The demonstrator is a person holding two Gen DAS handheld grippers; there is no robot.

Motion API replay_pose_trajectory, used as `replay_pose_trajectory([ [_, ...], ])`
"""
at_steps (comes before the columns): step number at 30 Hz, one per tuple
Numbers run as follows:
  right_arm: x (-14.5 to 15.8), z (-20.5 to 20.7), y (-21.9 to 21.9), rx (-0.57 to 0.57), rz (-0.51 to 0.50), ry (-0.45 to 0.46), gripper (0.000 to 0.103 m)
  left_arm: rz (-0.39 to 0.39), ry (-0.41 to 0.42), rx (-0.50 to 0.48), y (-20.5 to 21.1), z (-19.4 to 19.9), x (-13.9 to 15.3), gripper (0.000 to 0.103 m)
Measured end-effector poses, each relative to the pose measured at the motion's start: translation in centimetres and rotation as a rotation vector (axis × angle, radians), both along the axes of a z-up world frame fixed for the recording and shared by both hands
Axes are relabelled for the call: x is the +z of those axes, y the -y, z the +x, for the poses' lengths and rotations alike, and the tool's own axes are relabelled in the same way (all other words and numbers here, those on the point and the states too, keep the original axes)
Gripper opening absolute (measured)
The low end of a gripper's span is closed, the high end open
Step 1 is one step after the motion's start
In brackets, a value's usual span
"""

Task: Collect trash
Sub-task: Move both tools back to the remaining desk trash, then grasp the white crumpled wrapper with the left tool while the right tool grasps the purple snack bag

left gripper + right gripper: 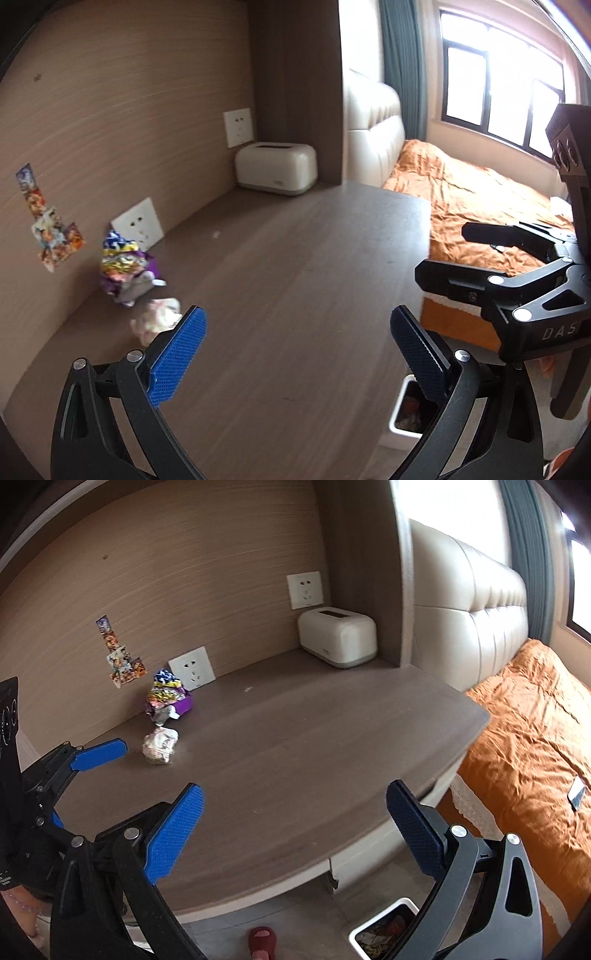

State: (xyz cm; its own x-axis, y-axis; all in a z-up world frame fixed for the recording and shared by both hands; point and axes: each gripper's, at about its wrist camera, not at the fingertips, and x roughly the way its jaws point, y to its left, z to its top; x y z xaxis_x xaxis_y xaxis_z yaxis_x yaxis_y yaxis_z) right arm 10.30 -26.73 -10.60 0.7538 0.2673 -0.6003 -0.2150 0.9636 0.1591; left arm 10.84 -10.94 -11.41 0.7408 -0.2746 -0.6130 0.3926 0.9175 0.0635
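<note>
Floor by bin [384,932] shows slipper [262,941] only from right wrist

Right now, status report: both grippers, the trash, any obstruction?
Left gripper open, empty; right gripper open, empty. Crumpled paper wad and foil snack wrapper still on desk. White bin on floor, already holding trash. Path unobstructed.

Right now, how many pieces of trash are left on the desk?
2. A crumpled purple foil wrapper sits by the back wall below the lower socket; a white paper wad lies just in front of it. Nothing else shows on the desk.
</note>
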Motion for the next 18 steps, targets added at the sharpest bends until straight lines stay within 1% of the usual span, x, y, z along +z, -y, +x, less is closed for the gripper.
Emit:
replay_pose_trajectory([
  [3,0.9,1.9,-2.9,0.064,-0.014,0.022,0.099,0.027,0.018,0.041,-2.6,1.0,0.0,0.098],
  [5,1.4,3.3,-4.7,0.109,-0.031,0.039,0.099,0.049,0.012,0.057,-4.1,2.1,-0.4,0.098],
  [9,1.9,6.2,-8.7,0.198,-0.063,0.059,0.099,0.082,0.016,0.064,-6.1,4.0,-1.3,0.098],
  [13,1.3,9.6,-12.0,0.278,-0.066,0.041,0.099,0.088,0.001,0.045,-7.4,6.1,-2.2,0.098],
  [15,0.6,11.5,-13.7,0.31,-0.077,0.026,0.099,0.094,-0.008,0.034,-8.1,7.2,-2.9,0.098],
  [18,-0.8,14.3,-15.8,0.345,-0.078,-0.008,0.099,0.082,-0.034,0.007,-9.1,8.7,-3.7,0.098],
])
